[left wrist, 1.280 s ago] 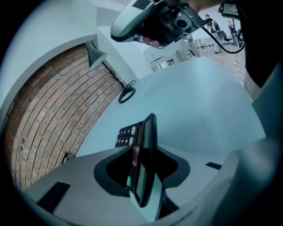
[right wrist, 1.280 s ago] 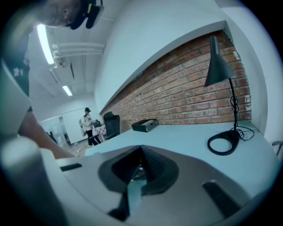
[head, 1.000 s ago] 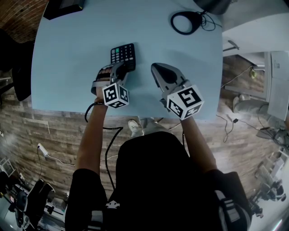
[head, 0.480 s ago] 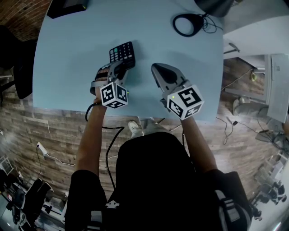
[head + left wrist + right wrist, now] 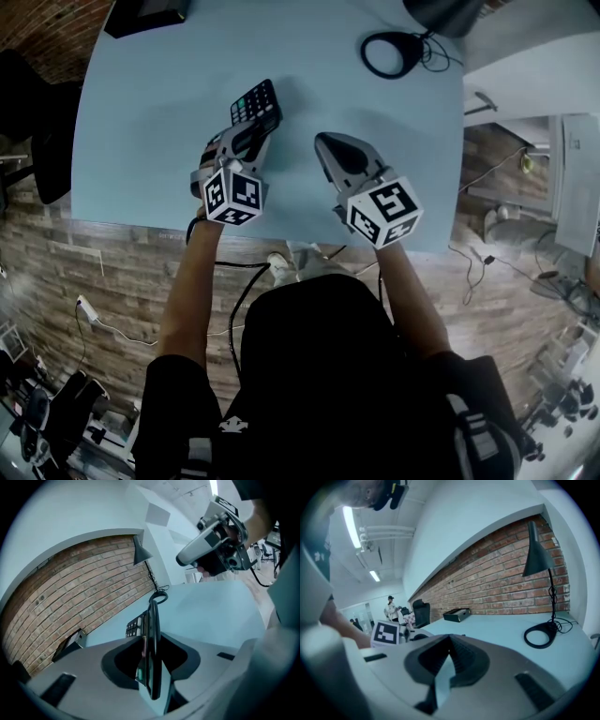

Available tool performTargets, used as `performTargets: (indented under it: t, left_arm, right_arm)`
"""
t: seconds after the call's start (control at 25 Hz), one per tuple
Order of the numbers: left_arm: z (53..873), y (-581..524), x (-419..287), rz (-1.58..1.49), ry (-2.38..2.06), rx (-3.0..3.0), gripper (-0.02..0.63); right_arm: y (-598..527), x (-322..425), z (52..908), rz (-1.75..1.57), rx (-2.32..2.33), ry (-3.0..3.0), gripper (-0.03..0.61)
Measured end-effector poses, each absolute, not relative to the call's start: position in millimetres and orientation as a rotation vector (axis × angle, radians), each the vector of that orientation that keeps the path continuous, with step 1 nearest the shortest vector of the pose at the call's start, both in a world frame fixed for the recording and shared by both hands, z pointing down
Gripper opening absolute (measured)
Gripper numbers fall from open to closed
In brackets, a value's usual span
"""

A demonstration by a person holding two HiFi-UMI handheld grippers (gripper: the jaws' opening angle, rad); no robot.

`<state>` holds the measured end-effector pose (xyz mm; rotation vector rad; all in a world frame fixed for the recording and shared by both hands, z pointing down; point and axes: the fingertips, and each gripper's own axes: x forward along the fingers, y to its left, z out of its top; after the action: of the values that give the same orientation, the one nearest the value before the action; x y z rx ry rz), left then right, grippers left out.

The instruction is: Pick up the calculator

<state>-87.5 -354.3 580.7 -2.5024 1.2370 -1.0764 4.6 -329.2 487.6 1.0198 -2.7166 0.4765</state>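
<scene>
Looking down from the head view, I see the left tongs [image 5: 251, 131] shut tight on the near end of the calculator [image 5: 255, 101], a little left of the middle in the upper part of the frame. From up there the keys show, and the calculator sits slanted over the pale blue counter [image 5: 141, 112]. I cannot tell from above if its far end touches the counter.

The left gripper view tells me more. There the calculator stands on its thin edge, like a dark blade, pinched between the two pads. The keys face the left side of the frame. The far end sticks out past the tips. That view also shows the right tongs from the side, in a hand [image 5: 262, 520], in the upper right of the frame.

The right tongs [image 5: 324, 142] are just right of the middle in the head view, with their nose over the counter, apart from the calculator. The right gripper view shows their tips together with nothing between them.

Only the right gripper view shows the whole lamp [image 5: 538, 554], with its shade, thin stem and round foot, at the right of the frame by the brick wall [image 5: 497, 573]. The head view gives just the round foot and a bit of shade at the top edge. The right gripper view also shows a black tray [image 5: 457, 615] far back on the counter.
</scene>
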Motion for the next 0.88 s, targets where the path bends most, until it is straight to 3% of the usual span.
performTargets:
  t: [0.88]
  left_arm:
    - [508, -349, -91, -0.686, 1.483, -2.657, 0.106]
  right_arm:
    - [-320, -3, 469, 0.413, 1.023, -2.737, 0.005]
